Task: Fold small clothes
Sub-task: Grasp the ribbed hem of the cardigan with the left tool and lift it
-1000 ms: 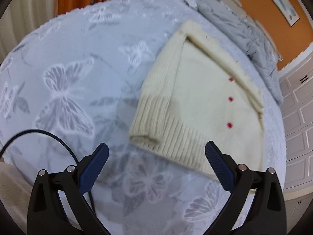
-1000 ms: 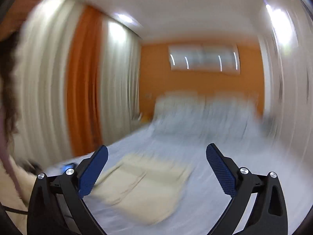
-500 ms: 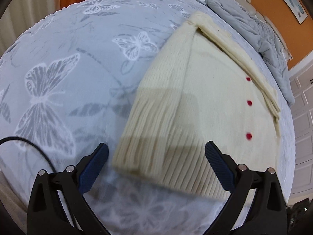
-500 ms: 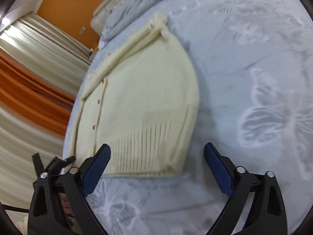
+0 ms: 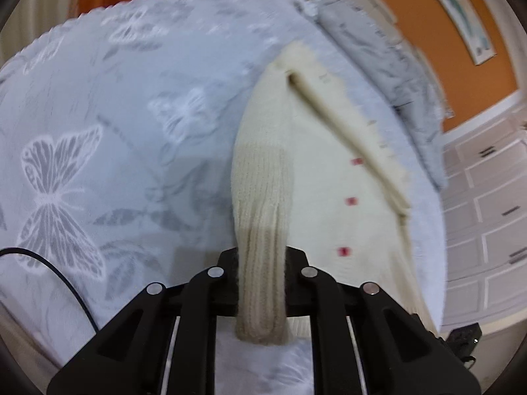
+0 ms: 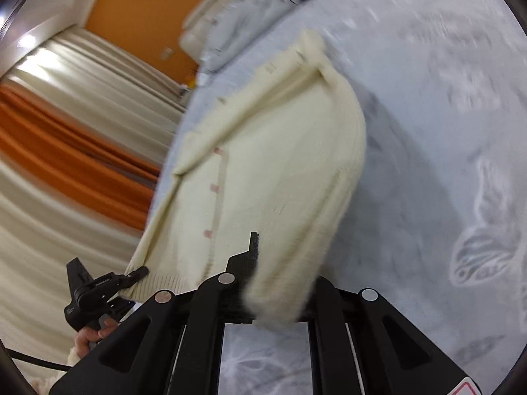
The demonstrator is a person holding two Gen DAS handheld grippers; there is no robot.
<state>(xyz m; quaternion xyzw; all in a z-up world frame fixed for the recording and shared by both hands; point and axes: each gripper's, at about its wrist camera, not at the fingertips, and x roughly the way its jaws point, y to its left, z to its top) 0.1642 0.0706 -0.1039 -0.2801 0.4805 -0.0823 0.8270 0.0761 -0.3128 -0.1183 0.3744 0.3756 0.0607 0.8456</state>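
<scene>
A cream knitted cardigan (image 5: 329, 177) with red buttons (image 5: 350, 201) lies on the butterfly-patterned bed cover (image 5: 98, 131). My left gripper (image 5: 262, 263) is shut on the ribbed hem at one corner, and that edge rises off the bed in a narrow fold. In the right wrist view the cardigan (image 6: 280, 164) has its other hem corner between the jaws of my right gripper (image 6: 280, 283). Those jaws are closing and pinch the fabric. The left gripper (image 6: 138, 273) shows at the lower left, at the hem, with a hand (image 6: 89, 335) behind it.
A crumpled grey duvet (image 5: 388, 62) lies along the far side of the bed. White cupboard doors (image 5: 487, 197) stand beyond the bed's right edge. Orange and cream curtains (image 6: 66, 151) hang on the left. A black cable (image 5: 59, 276) trails over the near left of the cover.
Both grippers went from wide open to shut on the cardigan's hem. The right one swung down from facing the room to the bed. The hem has lifted off the cover.
</scene>
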